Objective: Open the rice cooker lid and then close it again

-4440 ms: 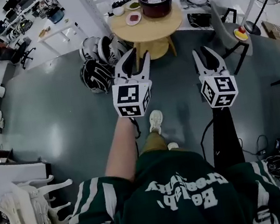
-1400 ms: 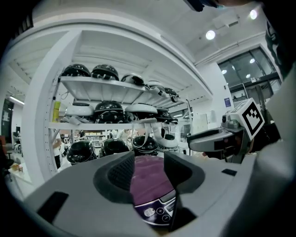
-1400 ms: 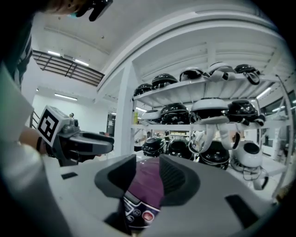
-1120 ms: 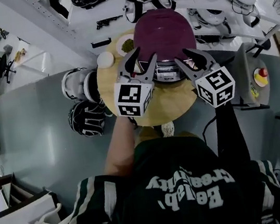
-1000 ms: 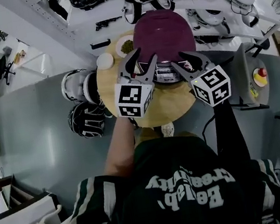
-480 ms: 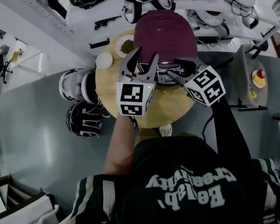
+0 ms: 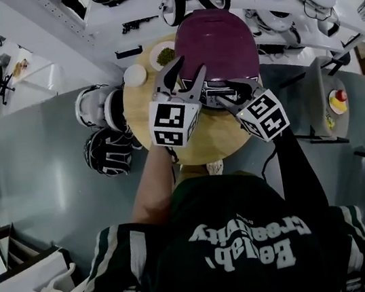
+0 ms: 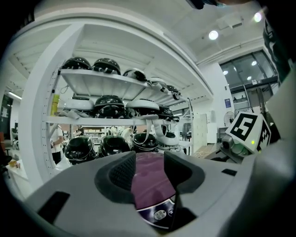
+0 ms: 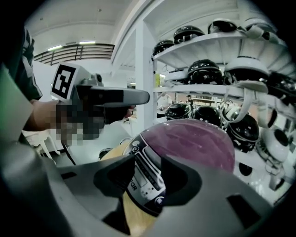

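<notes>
cooker (image 7: 215, 40) panel (image 9: 143, 178) dead ahead, just below right gripper (image 7: 235, 94), nearer one. its fingers just been opening, nothing clamped. left gripper (image 7: 187, 69) fingers apart too, empty, over cooker top.

L gripper (image 8: 150, 167) agape; prob. cooker lid (image 8: 149, 187)

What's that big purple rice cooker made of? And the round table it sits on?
The rice cooker looks like glossy plastic, maybe with a metallic coat. Its dark purple top is smooth and catches soft highlights in the right gripper view. The round table looks like light wood or a wood-look laminate, since it is pale tan and matte. I can't tell which of the two.
</notes>
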Demonstrator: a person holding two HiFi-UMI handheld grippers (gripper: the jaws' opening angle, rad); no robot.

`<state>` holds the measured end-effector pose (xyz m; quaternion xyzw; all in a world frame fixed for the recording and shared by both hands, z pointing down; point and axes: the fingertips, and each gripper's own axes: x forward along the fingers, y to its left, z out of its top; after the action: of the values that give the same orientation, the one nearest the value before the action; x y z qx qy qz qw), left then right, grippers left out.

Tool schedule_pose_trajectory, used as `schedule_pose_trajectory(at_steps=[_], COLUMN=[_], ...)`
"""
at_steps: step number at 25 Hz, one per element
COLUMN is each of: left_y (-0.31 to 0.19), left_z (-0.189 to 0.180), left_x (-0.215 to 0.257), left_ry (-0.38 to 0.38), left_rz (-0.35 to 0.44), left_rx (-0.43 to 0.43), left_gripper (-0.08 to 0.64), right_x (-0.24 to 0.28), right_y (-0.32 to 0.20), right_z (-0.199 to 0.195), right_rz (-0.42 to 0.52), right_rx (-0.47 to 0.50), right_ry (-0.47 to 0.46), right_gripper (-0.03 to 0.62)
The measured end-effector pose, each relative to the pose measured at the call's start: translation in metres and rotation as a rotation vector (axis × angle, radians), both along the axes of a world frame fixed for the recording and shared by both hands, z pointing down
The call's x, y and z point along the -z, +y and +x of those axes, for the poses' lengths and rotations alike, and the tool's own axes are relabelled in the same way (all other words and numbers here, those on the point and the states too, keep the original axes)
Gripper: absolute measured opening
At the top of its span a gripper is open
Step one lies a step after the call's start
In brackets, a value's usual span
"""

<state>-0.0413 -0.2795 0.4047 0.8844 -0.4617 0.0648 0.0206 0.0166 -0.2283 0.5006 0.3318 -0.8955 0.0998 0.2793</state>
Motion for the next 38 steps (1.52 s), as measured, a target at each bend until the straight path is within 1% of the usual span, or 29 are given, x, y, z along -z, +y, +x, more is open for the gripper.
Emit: schedule_pose_trajectory(at_steps=[6,11,16,30,33,38], left_y=[-0.006,-0.006,-0.008,-0.006,-0.004,-0.004], left_z=[-0.007,-0.008,-0.009,-0.016,-0.017,-0.016], left_x=[0.000,0.000,0.002,0.002,0.002,0.003], left_ry=[0.006,0.004,0.003,-0.003,-0.004,-0.004], left_rz=[-0.011,-0.018,-0.020,-0.016,-0.017,-0.018], left_rx=[0.015,0.015,0.013,0.018,0.020,0.020], left_gripper=[0.192,0.192,0.192,0.192,0.192,0.192], right_x=[-0.001,-0.003,-0.004,-0.006,-0.005,-0.005], right_y=[-0.001,0.004,0.003,0.000,0.000,0.000], right_z=[-0.002,-0.006,-0.006,-0.005,-0.004,-0.004], right_rz=[0.043,0.047,0.060,0.061,0.051,0.060], right_rx=[-0.028,-0.009,-0.020,-0.051,-0.052,-0.048], right_ry=[0.038,0.047,0.052,0.050,0.045,0.054], right_gripper=[0.187,0.232,0.224,0.222,0.209,0.219])
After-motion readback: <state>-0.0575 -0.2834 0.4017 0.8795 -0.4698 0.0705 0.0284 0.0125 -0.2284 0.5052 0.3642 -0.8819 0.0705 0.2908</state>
